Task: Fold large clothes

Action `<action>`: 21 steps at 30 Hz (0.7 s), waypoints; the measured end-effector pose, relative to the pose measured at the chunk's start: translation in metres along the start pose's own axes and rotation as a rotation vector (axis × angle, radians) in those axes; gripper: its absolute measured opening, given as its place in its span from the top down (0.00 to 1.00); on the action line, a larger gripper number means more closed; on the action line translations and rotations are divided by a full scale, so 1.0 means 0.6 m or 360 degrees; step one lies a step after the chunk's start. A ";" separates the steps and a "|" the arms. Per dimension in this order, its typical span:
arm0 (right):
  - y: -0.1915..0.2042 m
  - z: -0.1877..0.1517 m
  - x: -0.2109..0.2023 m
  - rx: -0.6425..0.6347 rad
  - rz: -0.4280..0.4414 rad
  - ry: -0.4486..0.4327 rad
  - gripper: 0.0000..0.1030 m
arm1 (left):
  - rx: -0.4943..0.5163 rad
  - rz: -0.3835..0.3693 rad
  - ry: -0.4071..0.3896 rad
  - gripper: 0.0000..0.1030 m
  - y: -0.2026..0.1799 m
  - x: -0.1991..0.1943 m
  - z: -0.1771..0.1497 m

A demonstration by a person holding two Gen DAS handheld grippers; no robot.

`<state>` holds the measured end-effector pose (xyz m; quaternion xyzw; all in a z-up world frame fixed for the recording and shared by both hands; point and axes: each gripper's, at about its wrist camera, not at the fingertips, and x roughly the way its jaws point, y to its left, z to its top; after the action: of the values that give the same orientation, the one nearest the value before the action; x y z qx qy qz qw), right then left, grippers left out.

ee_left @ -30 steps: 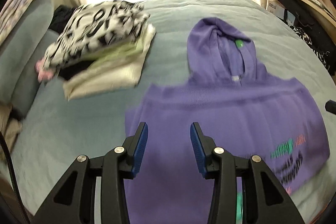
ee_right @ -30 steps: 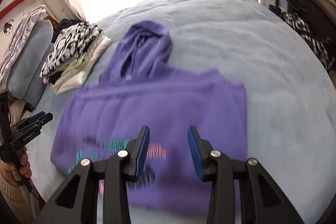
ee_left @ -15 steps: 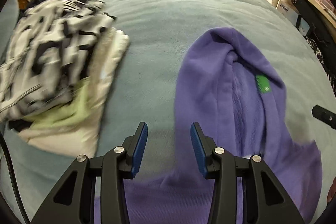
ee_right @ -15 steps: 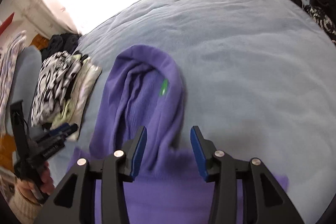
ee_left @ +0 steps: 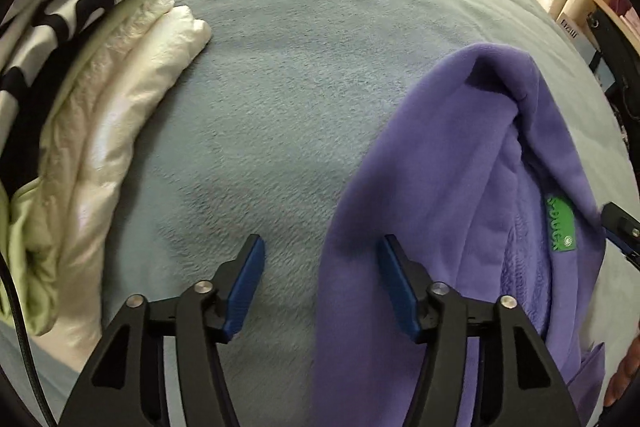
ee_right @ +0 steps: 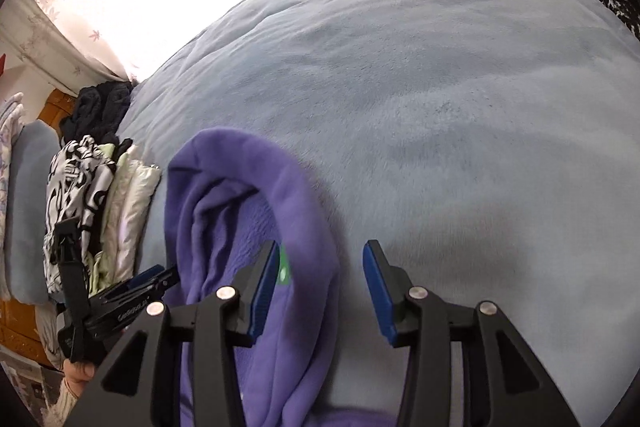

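A purple hoodie lies on the grey-blue bed, and only its hood (ee_left: 452, 167) (ee_right: 236, 195) with a green neck label (ee_left: 560, 227) is in view. My left gripper (ee_left: 322, 269) hovers low over the hood's left edge, its jaws opening; the edge runs between the blue pads without being pressed. My right gripper (ee_right: 322, 283) stands open over the hood's right edge, with the rim between its pads but not pinched. In the right wrist view the left gripper (ee_right: 158, 277) shows beside the hood, held by a hand (ee_right: 76, 371).
A stack of folded clothes (ee_left: 100, 99) (ee_right: 100, 211), black-and-white print on top of cream and pale green, sits left of the hood. A blue pillow (ee_right: 28, 211) and dark clothes (ee_right: 100, 107) lie beyond it. The blanket (ee_left: 300, 67) (ee_right: 440, 107) spreads beyond the hood. Shelves stand at the right.
Both grippers have travelled from over the hoodie's body up to its hood and sunk closer to the bed. The left jaws have spread wider. The folded stack now looms nearer on the left.
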<state>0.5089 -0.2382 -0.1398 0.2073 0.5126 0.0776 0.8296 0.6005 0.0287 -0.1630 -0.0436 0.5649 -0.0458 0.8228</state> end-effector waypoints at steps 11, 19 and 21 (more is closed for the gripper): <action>-0.004 0.008 0.047 0.0015 0.0042 0.0036 0.58 | 0.0063 0.0007 -0.0129 0.97 -0.048 -0.009 0.000; 0.024 0.010 0.034 -0.0089 -0.0054 -0.0063 0.90 | 0.0110 0.0124 -0.0347 0.97 -0.046 -0.119 -0.016; 0.034 0.003 0.009 -0.0140 -0.0055 -0.0125 0.90 | 0.0142 0.0131 -0.0391 0.97 -0.046 -0.159 -0.032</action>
<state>0.5144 -0.2186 -0.1348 0.1647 0.4792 0.0773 0.8587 0.5477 0.0125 -0.0785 0.0109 0.4585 -0.0313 0.8881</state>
